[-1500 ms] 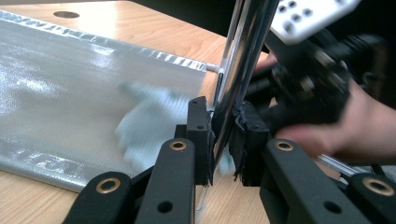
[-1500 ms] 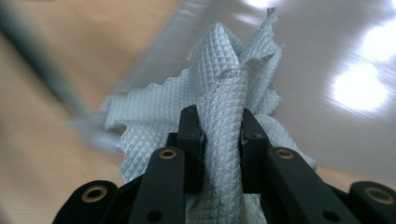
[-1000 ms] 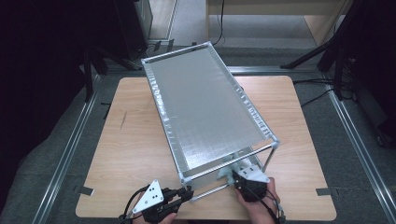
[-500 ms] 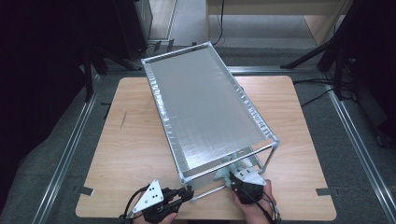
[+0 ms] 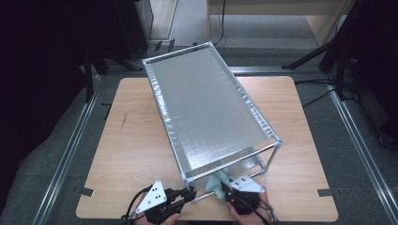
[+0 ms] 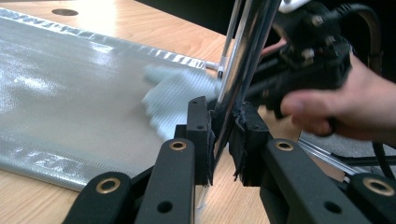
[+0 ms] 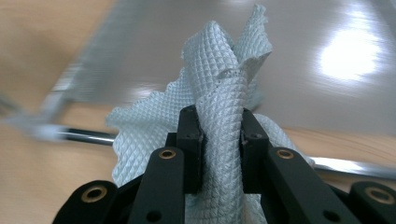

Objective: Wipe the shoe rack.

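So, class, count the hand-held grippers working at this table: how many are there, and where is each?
2. The left gripper is at the rack's near left corner, clamped on its metal post. The right gripper is beside it under the near end, holding a pale cloth.

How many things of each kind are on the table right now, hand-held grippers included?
Metal rack: 1
Cloth: 1
Hand-held grippers: 2, left hand-held gripper clamped on a rack post, right hand-held gripper holding the cloth
Total: 4
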The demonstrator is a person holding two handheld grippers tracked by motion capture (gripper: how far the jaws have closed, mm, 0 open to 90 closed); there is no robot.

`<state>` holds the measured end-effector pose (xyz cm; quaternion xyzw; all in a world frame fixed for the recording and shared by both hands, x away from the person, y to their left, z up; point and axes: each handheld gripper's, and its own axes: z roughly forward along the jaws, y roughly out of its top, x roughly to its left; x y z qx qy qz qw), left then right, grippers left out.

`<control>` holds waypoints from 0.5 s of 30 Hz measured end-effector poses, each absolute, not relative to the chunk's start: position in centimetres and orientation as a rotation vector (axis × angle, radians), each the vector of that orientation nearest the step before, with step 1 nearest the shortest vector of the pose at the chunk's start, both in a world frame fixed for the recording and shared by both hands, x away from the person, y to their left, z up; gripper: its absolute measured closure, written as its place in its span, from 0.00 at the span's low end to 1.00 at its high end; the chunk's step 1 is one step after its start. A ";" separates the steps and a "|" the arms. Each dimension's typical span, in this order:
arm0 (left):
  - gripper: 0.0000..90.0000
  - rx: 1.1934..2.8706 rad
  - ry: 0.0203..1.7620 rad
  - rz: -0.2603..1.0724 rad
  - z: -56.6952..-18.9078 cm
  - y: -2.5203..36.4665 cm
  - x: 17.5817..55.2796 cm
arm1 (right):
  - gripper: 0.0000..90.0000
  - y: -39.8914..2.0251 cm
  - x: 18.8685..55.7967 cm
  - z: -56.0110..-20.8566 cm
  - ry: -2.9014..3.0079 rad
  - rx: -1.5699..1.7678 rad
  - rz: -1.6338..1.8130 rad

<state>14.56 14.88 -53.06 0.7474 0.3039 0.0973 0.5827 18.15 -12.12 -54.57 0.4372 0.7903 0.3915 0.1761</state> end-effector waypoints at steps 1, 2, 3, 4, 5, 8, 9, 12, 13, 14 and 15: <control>0.88 1.746 0.708 0.226 -53.1 14.8 14.6 | 0.83 -13.1 18.3 -54.4 2.211 1.269 1.093; 0.88 1.749 0.706 0.228 -53.1 14.8 14.7 | 0.83 -14.2 18.5 -54.3 2.185 1.288 1.067; 0.88 1.749 0.707 0.227 -53.1 14.8 14.7 | 0.83 -15.2 18.5 -54.2 2.161 1.322 1.035; 0.88 1.748 0.707 0.224 -53.1 14.8 14.7 | 0.83 -16.6 18.6 -54.2 2.131 1.380 1.015; 0.88 1.751 0.704 0.223 -53.1 14.8 14.8 | 0.83 -17.7 18.7 -54.1 2.105 1.421 1.005; 0.88 1.749 0.704 0.223 -53.0 14.7 15.0 | 0.84 -20.3 18.7 -53.9 2.045 1.490 0.972; 0.88 1.751 0.703 0.224 -53.0 14.7 15.1 | 0.84 -21.3 18.7 -53.7 2.018 1.521 0.963; 0.88 1.751 0.700 0.218 -53.1 14.5 15.3 | 0.84 -24.0 18.6 -53.0 1.938 1.582 0.970; 0.88 1.750 0.699 0.216 -53.1 14.5 15.4 | 0.85 -25.0 18.5 -52.4 1.894 1.601 0.993; 0.88 1.752 0.698 0.216 -53.0 14.5 15.4 | 0.85 -25.5 18.4 -52.0 1.862 1.608 1.010; 0.88 1.751 0.697 0.216 -53.1 14.4 15.5 | 0.85 -26.1 18.3 -51.4 1.815 1.615 1.037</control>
